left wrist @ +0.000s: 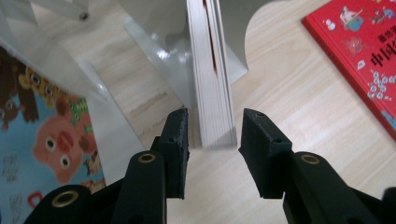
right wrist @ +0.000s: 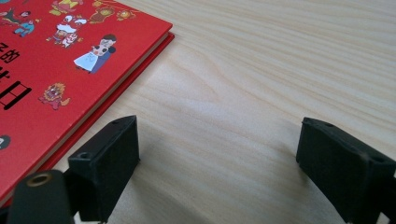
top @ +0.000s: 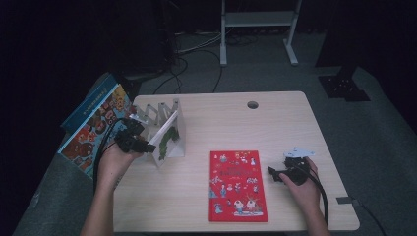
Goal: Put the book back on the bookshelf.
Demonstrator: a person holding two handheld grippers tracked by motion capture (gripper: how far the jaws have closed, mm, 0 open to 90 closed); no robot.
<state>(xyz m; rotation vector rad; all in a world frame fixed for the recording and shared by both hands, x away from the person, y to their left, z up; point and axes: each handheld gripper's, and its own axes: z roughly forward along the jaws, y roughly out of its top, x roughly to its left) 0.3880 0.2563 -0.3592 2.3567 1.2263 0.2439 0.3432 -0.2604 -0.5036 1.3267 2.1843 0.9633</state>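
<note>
A white book (top: 167,137) with a green picture on its cover stands on edge in a pale divider rack (top: 147,114) at the table's left. My left gripper (top: 143,146) is at the book's near edge. In the left gripper view its jaws straddle the page edge of the white book (left wrist: 212,84), with a thin gap on each side, so my left gripper (left wrist: 215,122) is open. A red picture book (top: 238,186) lies flat at centre front. My right gripper (top: 274,172) rests just right of it, open and with nothing between its jaws (right wrist: 217,135), the red book (right wrist: 56,60) beside its left jaw.
Blue picture books (top: 93,123) lean off the table's left side, and one cover (left wrist: 42,140) shows beside the rack (left wrist: 159,60). A cable hole (top: 253,104) sits near the far edge of the table (top: 275,128). Cables and a frame's legs lie on the floor beyond.
</note>
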